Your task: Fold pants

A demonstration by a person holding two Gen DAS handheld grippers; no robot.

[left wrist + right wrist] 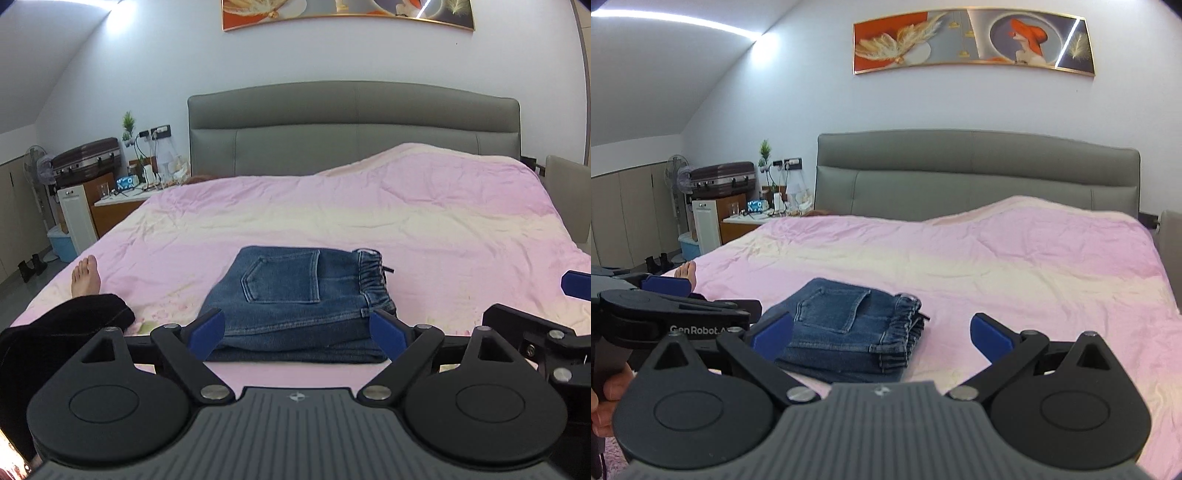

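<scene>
The blue denim pants (295, 299) lie folded into a compact stack on the wrinkled pink bedspread (369, 206), at lower centre of the left wrist view, back pocket up and the gathered elastic waistband toward the right. The stack's near corners are hidden behind blue fingertips (207, 332). The left gripper (297, 334) has its fingers spread wide on either side of the stack, pinching nothing; whether the tips touch the cloth is hard to tell. In the right wrist view the right gripper (882, 336) is also spread, empty, its left tip covering the pants' (849, 328) near left corner, its right tip over bare bedspread (1034, 266). A bare foot (85, 275) shows at left; a black-clothed leg (66, 317) is cut off by the frame. The grey padded headboard (351, 122) stands behind.
</scene>
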